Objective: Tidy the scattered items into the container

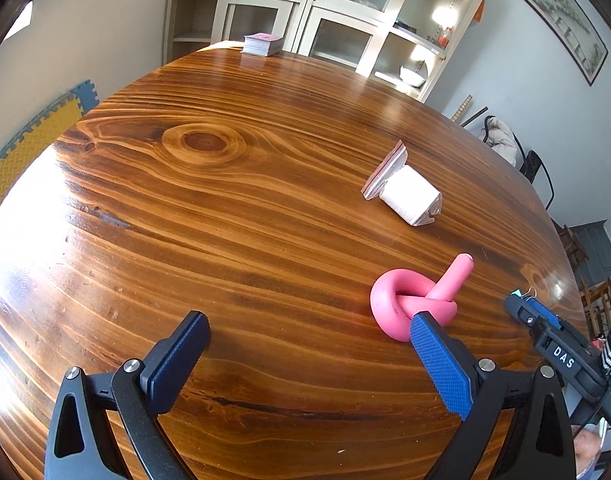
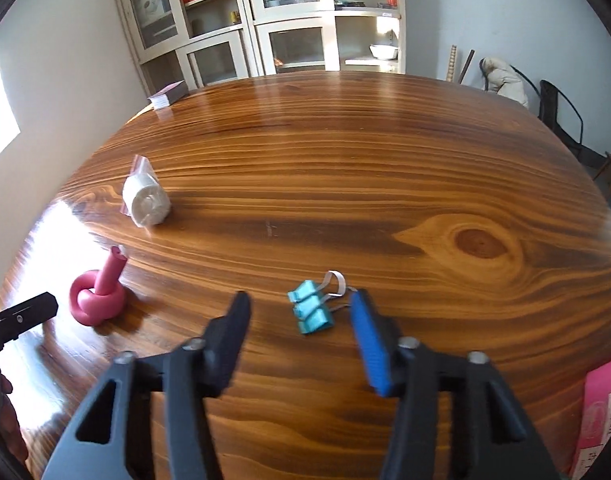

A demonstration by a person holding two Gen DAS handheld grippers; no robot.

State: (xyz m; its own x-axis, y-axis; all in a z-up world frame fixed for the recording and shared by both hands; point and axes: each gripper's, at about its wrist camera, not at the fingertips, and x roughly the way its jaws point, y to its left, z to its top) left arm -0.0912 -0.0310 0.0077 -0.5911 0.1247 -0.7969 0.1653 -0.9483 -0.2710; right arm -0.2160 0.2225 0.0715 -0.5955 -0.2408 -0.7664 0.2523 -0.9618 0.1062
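Right tongs (image 2: 301, 312): nearest my right camera; I see the two fingers standing apart with worktop between them, the pads not pressing on anything. The picture is blurred there.
Clips (image 2: 310, 312): a small bunch of teal binder clips lies flat on the worktop between my right fingers, closer to the blue finger (image 2: 371, 344); their wire handles reach out towards that finger's tip. I cannot tell whether wire and tip touch. The black finger (image 2: 229, 336) stands clear of them.
Left tongs (image 1: 309, 332): wide open, holding nothing, hanging over bare wood.
Pink knot (image 1: 405, 304): a knotted pink tube, lying just beyond my left blue finger (image 1: 441, 364), whose tip overlaps it in the left view; contact I cannot judge. In the right view it sits well left of the clips, near the black tip of the left tongs.
White roll (image 1: 409, 196): in a clear bag, farther out on the worktop beyond the knot, apart from both tongs.
Card stack (image 1: 262, 44): at the far edge of the worktop, well away from everything else.
Pink box (image 2: 601, 420): at the right edge of my right view, partly cut off.
Worktop (image 1: 225, 208): brown varnished wood, strong glare on its left side.
Cabinet (image 2: 289, 20): glass-fronted, behind the far edge.
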